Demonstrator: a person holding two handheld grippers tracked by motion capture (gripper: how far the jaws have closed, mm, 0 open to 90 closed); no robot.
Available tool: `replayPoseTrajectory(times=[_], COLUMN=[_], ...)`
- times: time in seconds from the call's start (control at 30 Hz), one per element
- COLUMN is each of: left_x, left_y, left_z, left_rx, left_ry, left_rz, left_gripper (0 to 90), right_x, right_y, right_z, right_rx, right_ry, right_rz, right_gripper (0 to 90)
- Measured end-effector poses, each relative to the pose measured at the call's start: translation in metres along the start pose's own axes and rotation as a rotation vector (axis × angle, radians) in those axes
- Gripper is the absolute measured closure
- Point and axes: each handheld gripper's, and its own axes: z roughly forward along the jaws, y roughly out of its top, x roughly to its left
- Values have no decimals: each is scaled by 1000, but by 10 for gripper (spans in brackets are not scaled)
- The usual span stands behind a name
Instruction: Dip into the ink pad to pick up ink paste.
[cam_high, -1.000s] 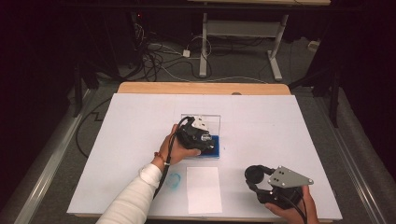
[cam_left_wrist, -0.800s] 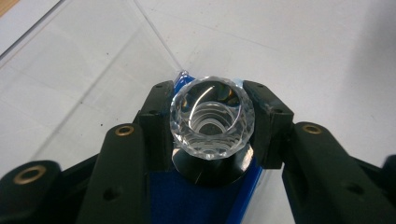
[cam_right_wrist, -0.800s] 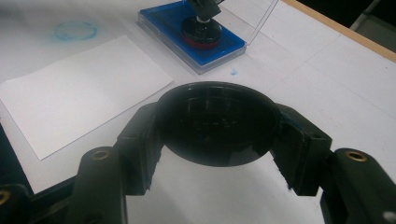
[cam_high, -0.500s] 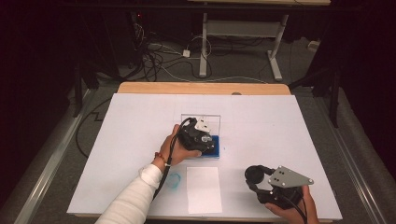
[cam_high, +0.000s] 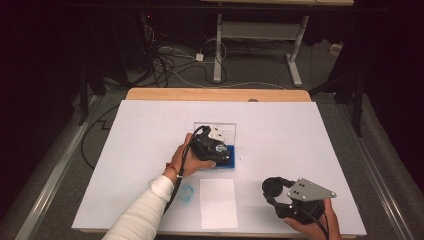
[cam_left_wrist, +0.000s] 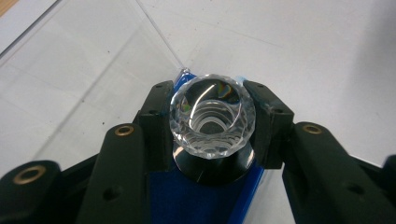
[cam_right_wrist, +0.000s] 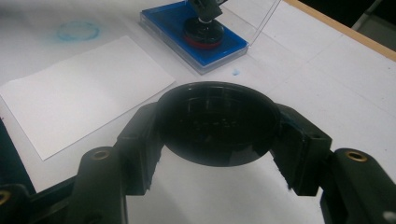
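nothing has shifted since the earlier frames: both hands and their tools sit where they were. left tool (cam_left_wrist: 212, 140) is clamped on the faceted clear knob (cam_left_wrist: 212, 122) of a stamp whose black base (cam_left_wrist: 212, 169) rests on the blue ink pad (cam_high: 225, 157), inside its open clear case near the middle of the white surface (cam_high: 300, 135). right tool (cam_right_wrist: 219, 135) grips a round black cap (cam_right_wrist: 217, 123), held low over the near right of the surface. a white sheet of paper (cam_high: 218, 202) lies between the hands, a faint blue ring mark (cam_high: 186, 192) just left of it.
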Motion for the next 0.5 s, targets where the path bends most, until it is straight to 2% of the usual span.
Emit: replayPoseTrajectory(times=[0.5], left_x=[-1], left_y=[3], left_z=[-1], left_rx=[28], left_ry=[9], left_rz=[12], left_gripper=[543], right_x=[0], right_y=[0], right_z=[0], right_rx=[1], right_ry=[0], right_rz=[-3], right_gripper=[387])
